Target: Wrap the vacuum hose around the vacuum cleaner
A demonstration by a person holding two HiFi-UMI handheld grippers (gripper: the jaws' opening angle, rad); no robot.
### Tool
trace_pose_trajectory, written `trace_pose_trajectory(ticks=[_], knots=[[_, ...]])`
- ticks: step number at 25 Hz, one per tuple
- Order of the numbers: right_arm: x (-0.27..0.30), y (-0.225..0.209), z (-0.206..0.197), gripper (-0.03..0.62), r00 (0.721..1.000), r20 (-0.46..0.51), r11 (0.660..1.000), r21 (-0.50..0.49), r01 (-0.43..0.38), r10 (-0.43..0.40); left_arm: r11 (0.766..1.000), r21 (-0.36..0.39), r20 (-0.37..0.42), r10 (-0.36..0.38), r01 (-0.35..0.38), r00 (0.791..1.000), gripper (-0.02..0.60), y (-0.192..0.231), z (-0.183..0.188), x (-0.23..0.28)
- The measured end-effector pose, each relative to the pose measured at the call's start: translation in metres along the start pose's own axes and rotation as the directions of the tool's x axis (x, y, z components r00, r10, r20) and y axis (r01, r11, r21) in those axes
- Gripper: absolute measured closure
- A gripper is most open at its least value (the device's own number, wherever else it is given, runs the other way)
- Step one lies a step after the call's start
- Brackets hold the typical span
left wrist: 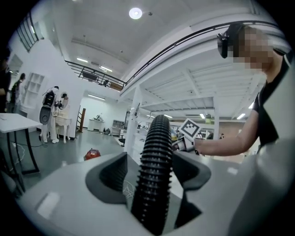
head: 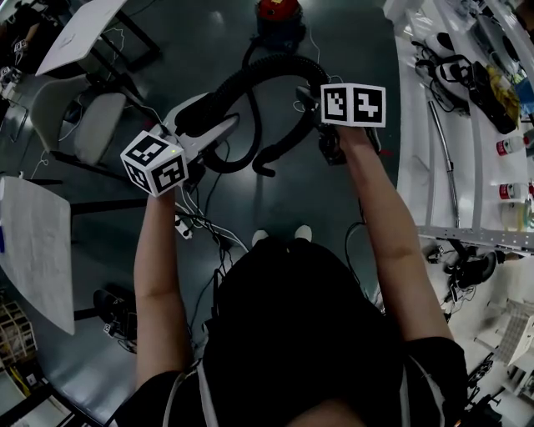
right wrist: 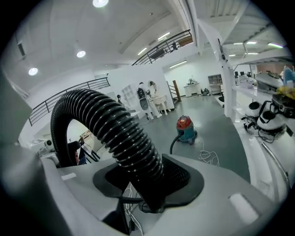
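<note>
step: gathering hose (head: 267, 65), well apart from vacuum cleaner (head: 278, 12) | left gripper (left wrist: 152, 170) fingers loose around it, right gripper (right wrist: 147, 177) fingers clamp it | next: carry closer, coil

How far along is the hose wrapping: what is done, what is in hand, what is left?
Done: a stretch of hose is lifted in an arch. In hand: the right gripper grips it; the left gripper has it between open jaws. Left: all the wrapping; the vacuum stands apart on the floor with no hose coiled round it.
</note>
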State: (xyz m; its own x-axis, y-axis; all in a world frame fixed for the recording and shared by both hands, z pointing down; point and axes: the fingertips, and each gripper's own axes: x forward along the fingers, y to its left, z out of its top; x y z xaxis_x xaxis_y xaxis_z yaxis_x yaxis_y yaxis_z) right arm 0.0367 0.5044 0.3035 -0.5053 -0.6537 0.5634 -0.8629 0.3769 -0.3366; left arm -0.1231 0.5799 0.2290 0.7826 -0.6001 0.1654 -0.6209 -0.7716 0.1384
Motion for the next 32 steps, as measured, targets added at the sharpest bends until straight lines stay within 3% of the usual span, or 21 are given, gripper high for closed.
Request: trace_pose_trajectory(ticks=[6, 13, 20, 24, 32], knots=[[-0.002, 0.001, 0.004, 0.404, 0.999, 0.036, 0.997, 0.074, -0.026, 0.024, 0.998, -0.034, 0.013, 0.053, -0.053, 0.998, 0.264, 0.011, -0.02, -0.019], [0.001, 0.001, 0.004, 0.401, 0.998, 0.03, 0.977, 0.205, -0.059, 0.054, 0.997, -0.06, 0.141, 0.056, -0.048, 0.988, 0.221, 0.003, -0.034, -0.044], [-0.002, 0.008, 0.008, 0.399, 0.995, 0.052, 0.961, 0.259, -0.099, 0.088, 0.992, -0.107, 0.045, 0.078, -0.073, 0.996, 0.212, 0.005, -0.087, -0.051], [-0.004, 0.014, 0.013, 0.398, 0.992, 0.063, 0.949, 0.288, -0.126, 0.113, 0.988, -0.11, -0.019, 0.11, -0.111, 0.994, 0.166, 0.012, -0.119, -0.051], [-0.014, 0.02, 0.021, 0.396, 0.984, 0.08, 0.908, 0.378, -0.179, 0.161, 0.979, -0.122, -0.044, 0.157, -0.162, 0.987, 0.139, 0.023, -0.153, -0.046]])
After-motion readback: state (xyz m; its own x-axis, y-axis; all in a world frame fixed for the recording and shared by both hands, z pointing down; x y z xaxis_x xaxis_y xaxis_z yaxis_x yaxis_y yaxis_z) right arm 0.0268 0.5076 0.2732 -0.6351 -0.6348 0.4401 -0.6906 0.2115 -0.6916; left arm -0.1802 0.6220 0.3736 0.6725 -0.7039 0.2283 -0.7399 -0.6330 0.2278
